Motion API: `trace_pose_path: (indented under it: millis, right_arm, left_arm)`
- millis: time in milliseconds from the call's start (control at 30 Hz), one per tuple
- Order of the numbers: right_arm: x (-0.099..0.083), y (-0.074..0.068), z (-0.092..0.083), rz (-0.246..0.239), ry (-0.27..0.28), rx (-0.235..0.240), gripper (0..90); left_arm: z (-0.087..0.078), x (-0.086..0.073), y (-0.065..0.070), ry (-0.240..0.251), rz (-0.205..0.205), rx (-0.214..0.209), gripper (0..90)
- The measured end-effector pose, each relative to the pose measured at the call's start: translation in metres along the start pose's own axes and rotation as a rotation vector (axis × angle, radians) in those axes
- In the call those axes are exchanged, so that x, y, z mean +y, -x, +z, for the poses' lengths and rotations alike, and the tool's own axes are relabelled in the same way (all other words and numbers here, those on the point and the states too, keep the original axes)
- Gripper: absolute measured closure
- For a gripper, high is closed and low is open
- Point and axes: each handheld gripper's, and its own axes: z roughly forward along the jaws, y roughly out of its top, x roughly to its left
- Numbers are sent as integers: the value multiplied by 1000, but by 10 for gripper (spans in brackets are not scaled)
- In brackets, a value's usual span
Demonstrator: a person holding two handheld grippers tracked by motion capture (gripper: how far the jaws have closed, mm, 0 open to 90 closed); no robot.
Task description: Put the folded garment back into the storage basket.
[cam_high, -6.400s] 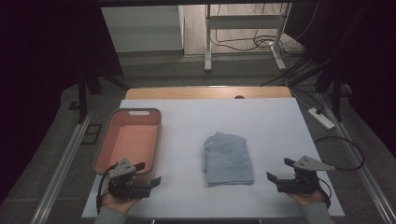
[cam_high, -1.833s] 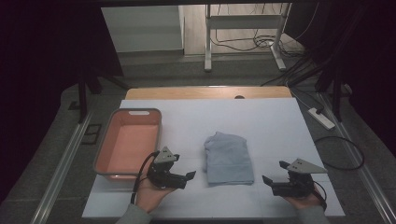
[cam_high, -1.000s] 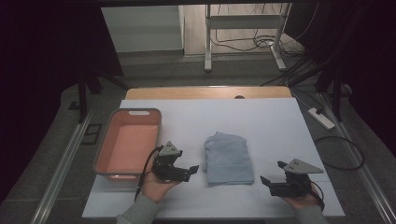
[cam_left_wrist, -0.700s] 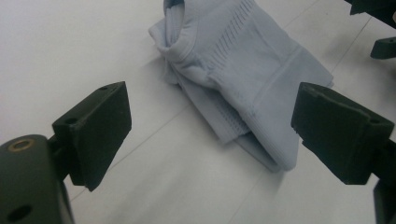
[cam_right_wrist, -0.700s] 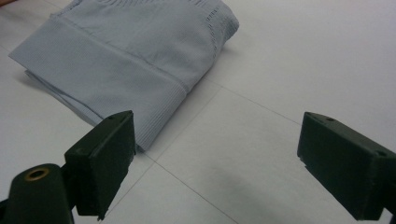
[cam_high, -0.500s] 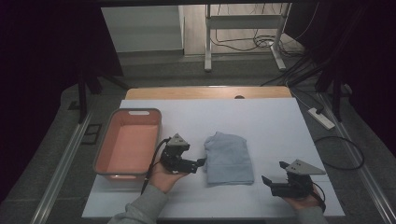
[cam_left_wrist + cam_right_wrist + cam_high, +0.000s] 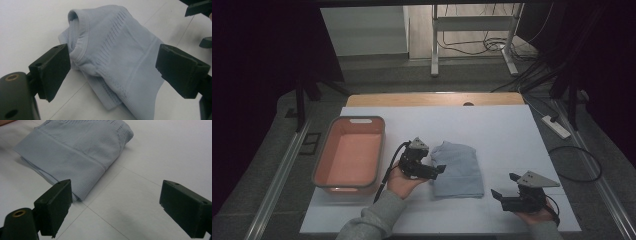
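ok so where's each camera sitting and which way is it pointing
High view: above the person's side, looking forward and down at the table; both hands with the left tool and right tool.
Left gripper view: rides the left tool, facing the folded garment.
Right gripper view: rides the right tool, open jaws.
All share the garment.

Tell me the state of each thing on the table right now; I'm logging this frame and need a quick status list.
Garment: folded, lying flat on the table, not gripped.
Pink bin: upright, nothing in it.
Left tongs: open, at the garment's left edge, fabric between the jaws in the left gripper view.
Right tongs: open, apart from the garment, holding nothing.
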Motion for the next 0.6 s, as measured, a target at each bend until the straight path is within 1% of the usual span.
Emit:
trace_pose_path:
  millis: [100,167,333,500,567,600]
  right_arm:
    - [0,0,0,0,-2,-2,116]
    - [0,1,-1,2,1,-3,116]
    - [0,1,0,1,-5,-4,117]
    - [-1,1,2,1,-21,4,116]
    - [-1,2,2,1,-24,8,114]
    - [-1,2,2,1,-24,8,114]
  left_arm:
    - [3,2,-3,1,-9,-1,122]
    - [6,3,-5,-14,-1,9,122]
    - [13,6,-9,-36,-1,21,121]
    - [21,7,-13,-63,4,50,121]
    - [23,7,-16,-66,-2,56,125]
    - [25,7,-19,-67,-12,54,125]
